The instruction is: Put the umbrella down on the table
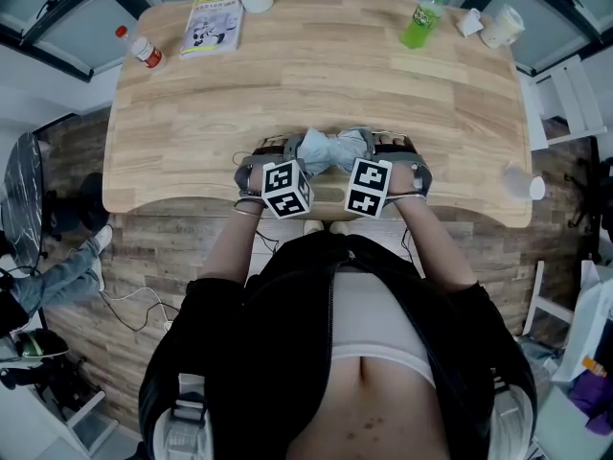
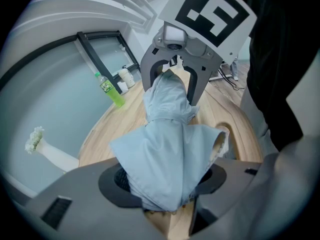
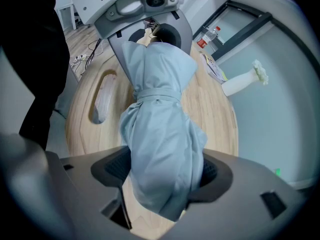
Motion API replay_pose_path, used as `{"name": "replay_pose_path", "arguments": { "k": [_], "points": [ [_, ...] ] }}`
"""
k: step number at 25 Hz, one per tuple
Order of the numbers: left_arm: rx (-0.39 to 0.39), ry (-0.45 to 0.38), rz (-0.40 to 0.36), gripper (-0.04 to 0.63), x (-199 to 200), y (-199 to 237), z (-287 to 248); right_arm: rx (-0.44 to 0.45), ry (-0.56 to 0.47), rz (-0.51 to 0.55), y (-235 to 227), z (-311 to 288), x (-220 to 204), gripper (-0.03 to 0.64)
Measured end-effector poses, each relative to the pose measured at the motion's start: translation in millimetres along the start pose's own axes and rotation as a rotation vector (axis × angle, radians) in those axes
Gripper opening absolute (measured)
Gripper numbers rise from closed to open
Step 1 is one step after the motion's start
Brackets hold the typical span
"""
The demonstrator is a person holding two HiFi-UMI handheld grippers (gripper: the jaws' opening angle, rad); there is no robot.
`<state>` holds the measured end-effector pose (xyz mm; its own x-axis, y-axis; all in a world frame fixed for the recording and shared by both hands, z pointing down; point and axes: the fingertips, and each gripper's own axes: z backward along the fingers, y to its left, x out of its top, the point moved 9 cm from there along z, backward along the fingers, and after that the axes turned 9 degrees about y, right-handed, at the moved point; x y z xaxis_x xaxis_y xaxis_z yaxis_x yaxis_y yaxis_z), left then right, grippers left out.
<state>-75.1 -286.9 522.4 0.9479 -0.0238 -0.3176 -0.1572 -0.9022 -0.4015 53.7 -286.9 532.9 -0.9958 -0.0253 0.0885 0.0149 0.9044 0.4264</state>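
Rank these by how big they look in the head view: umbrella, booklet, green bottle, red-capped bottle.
1. booklet and umbrella: these look about alike, and the umbrella is partly hidden, so they are left unranked
2. green bottle
3. red-capped bottle, the smallest

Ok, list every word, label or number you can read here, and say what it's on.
Nothing here can be read as text.
Booklet: printed cover, too small to read.
Green bottle: label too blurred.
Red-capped bottle: label too small.
Cubes: black-and-white square patterns, no letters.
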Motion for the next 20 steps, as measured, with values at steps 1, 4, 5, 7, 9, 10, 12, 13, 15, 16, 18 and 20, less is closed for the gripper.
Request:
{"name": "replay_pose_path", "arguments": {
  "k": [1,4,5,7,9,10,12,13,15,16,18,20],
  "points": [
    [0.0,-0.001,0.001,0.253,-0.2,0.0,-0.4,0.0,0.001,0.001,-0.1,-0.3,0.1,0.359],
    [-0.003,-0.002,0.006,0.253,-1.3,-0.5,-1.5,0.0,0.003,0.003,0.2,-1.3,1.1,0.359],
    [-0.003,-0.003,0.008,0.253,-1.9,-0.9,-1.8,0.0,0.004,0.004,0.6,-1.6,1.5,0.359],
    [-0.004,-0.004,0.01,0.253,-2.9,-1.9,-2.4,0.0,0.006,0.006,1.6,-2.0,2.2,0.359],
    [-0.006,-0.005,0.015,0.253,-4.0,-2.7,-3.7,-0.001,0.007,0.01,2.4,-2.7,2.9,0.359],
    [-0.008,-0.004,0.019,0.253,-4.6,-3.1,-4.6,-0.002,0.008,0.012,2.8,-3.3,3.2,0.359],
    [-0.011,-0.005,0.025,0.253,-5.6,-3.9,-6.0,-0.004,0.011,0.017,3.4,-4.4,3.7,0.359],
    [-0.011,-0.006,0.028,0.253,-6.1,-4.2,-6.5,-0.004,0.013,0.02,3.6,-4.7,4.0,0.359],
    [-0.013,-0.006,0.033,0.253,-7.2,-4.7,-7.2,-0.005,0.014,0.023,3.7,-5.0,4.8,0.359],
    [-0.013,-0.005,0.035,0.254,-7.7,-4.9,-7.6,-0.005,0.016,0.024,3.8,-5.1,5.2,0.359],
    [-0.015,-0.005,0.041,0.255,-8.4,-5.5,-8.3,-0.005,0.019,0.028,4.2,-5.3,5.9,0.359],
    [-0.017,-0.007,0.046,0.256,-8.8,-6.4,-9.0,-0.005,0.022,0.033,4.8,-5.6,6.3,0.359]
  ]
}}
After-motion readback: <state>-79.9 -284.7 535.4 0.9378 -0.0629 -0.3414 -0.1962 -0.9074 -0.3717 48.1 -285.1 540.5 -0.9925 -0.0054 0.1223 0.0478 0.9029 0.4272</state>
